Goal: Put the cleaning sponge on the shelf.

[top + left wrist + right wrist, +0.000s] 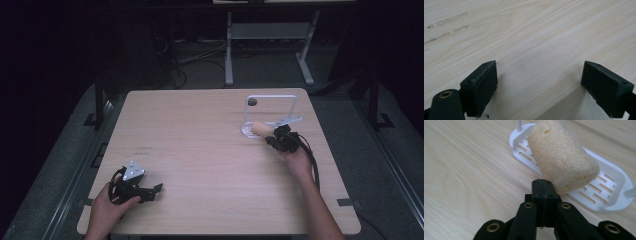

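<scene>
A tan, rough loofah sponge (562, 160) shaped like a short roll lies across a white slotted drainer tray (599, 195) at the table's far right. In the high view the sponge (260, 129) rests on the tray's base (246, 131). My right gripper (542, 182) is shut, pad against pad, with nothing between the jaws. Its tips sit at the sponge's near lower end; I cannot tell whether they touch it. My left gripper (539, 87) hovers low over bare wood with its jaws wide apart and nothing between them. It sits near the front left edge (155, 190) in the high view.
A white wire frame (272, 97) rises from the drainer tray with a dark round piece at its top left corner. The pale wooden table (200, 150) has faint marks left of centre. Beyond the far edge stand a metal stand and cables on the floor.
</scene>
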Demonstrator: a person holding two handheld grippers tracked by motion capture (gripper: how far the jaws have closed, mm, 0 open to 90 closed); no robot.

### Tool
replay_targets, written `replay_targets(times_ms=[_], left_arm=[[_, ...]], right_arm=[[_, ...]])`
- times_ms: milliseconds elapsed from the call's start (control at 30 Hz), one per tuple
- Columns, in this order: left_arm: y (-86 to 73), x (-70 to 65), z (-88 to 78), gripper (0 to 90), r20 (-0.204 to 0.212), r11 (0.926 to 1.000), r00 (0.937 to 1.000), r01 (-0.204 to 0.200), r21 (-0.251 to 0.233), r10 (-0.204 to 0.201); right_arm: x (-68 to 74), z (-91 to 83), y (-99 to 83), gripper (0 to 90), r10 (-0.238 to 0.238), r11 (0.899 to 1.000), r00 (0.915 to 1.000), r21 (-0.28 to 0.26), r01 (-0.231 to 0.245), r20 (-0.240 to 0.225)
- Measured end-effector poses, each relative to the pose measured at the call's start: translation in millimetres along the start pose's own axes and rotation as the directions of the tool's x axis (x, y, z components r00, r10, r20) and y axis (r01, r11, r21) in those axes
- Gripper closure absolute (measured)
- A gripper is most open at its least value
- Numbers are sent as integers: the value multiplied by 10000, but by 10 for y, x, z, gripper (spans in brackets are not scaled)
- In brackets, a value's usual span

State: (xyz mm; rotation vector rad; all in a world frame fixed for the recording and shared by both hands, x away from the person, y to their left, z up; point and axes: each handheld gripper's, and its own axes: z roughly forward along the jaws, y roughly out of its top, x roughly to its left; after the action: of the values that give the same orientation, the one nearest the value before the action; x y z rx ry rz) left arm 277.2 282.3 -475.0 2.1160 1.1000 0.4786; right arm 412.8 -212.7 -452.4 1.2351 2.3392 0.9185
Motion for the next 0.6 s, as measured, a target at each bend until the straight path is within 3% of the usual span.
replay_targets(times_ms=[600], left_arm=[[-1,0,1,131,-3,10000,10000,4,-15,-4]], right_arm=[[-189,-38,-36,895,480,9987,9961,-190,-468,741]])
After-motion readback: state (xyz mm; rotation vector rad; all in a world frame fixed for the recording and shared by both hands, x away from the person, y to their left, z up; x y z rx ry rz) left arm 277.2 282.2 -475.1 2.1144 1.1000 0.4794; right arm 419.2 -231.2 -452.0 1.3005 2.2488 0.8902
